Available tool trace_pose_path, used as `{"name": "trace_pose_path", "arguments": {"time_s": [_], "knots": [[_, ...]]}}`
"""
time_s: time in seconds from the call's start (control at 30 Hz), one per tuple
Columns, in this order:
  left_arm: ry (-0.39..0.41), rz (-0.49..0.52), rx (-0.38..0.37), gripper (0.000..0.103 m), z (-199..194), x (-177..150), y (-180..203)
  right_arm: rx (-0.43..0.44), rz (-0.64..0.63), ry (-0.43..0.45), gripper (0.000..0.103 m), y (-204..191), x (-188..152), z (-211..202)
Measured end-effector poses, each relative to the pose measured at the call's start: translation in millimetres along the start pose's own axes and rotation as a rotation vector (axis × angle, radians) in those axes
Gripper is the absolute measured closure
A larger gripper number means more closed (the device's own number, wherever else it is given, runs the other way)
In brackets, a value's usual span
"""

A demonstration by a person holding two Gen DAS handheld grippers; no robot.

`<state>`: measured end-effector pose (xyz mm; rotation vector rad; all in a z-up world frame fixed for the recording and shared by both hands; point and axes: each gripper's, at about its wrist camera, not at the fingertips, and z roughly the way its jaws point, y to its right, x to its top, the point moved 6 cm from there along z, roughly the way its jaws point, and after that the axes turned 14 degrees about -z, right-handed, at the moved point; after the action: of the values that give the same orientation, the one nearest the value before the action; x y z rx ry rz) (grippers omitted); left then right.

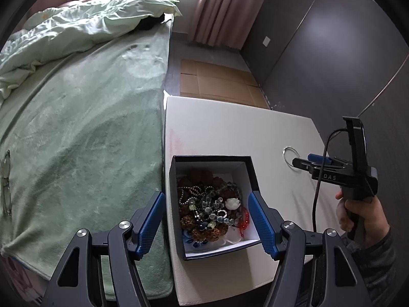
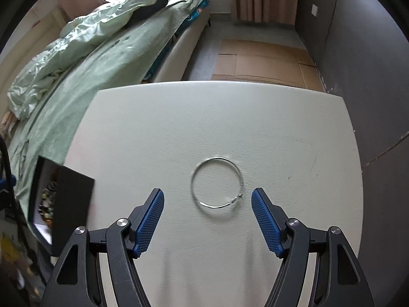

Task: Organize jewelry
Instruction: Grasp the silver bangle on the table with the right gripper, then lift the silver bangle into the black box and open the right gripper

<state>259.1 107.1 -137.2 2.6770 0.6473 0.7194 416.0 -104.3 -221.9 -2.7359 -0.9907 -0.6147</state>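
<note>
Jewelry (image 1: pixel 209 204) fills the open black box (image 1: pixel 251 171) that stands at the left edge of the white worktop (image 1: pixel 230 128), hard against the bed (image 1: pixel 89 128): beaded strands, chains, a white carved flower and a red cord lie in one tangled heap on the box floor. One piece is outside it, a thin silver bangle (image 2: pixel 216 182) lying flat on the bare worktop, well apart from the box to its right.

By the look of it most of the job is done, with nearly everything gathered in the box; the bangle appears to be the last item left to go in, though the heap itself is not sorted.

Above the box hangs the left claw (image 1: pixel 206 221), its blue pads spread wide on either side and holding nothing. Likewise spread and empty, the right claw (image 2: pixel 207 217) points at the bangle, which lies just ahead of its fingertips without touching them.
</note>
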Motion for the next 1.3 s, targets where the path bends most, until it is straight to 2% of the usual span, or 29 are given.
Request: {"name": "trace_pose_path", "arguments": {"time_s": [0.1, 0.2, 0.27, 0.4, 0.47, 0.6, 0.73, 0.8, 0.9, 1.17, 1.23, 1.3], "knots": [[-0.002, -0.004, 0.001, 0.035, 2, 1, -2, -0.009, -0.073, 0.026, 0.038, -3, -2, -2], [-0.007, -0.007, -0.005, 0.035, 3, 0, -2, -0.011, -0.164, 0.029, 0.049, -9, -1, -4], [-0.010, -0.009, -0.007, 0.035, 5, 0, -2, -0.004, -0.223, 0.018, 0.059, -13, -2, -4], [-0.019, -0.013, -0.010, 0.035, 9, -2, -4, 0.007, -0.312, -0.023, 0.072, -21, -4, 7], [-0.023, -0.014, -0.010, 0.035, 10, -3, -4, 0.005, -0.330, -0.049, 0.081, -20, -5, 14], [-0.027, -0.021, -0.009, 0.035, 12, -4, -7, 0.007, -0.332, -0.059, 0.085, -15, -7, 13], [-0.027, -0.030, -0.015, 0.035, 12, -4, -9, -0.015, -0.332, -0.091, 0.098, -18, -9, 13], [-0.028, -0.031, -0.017, 0.035, 13, -5, -10, -0.032, -0.344, -0.103, 0.100, -22, -12, 12], [-0.030, -0.033, -0.020, 0.035, 13, -7, -11, -0.007, -0.295, -0.106, 0.101, -21, -14, 9], [-0.019, -0.053, -0.030, 0.035, 7, -4, -15, 0.069, -0.207, -0.025, 0.101, -25, -9, -13], [-0.019, -0.055, -0.033, 0.035, 6, -4, -15, 0.050, -0.220, -0.021, 0.101, -26, -7, -18], [-0.020, -0.054, -0.035, 0.035, 6, -5, -15, 0.017, -0.259, -0.052, 0.101, -29, -8, -17]]}}
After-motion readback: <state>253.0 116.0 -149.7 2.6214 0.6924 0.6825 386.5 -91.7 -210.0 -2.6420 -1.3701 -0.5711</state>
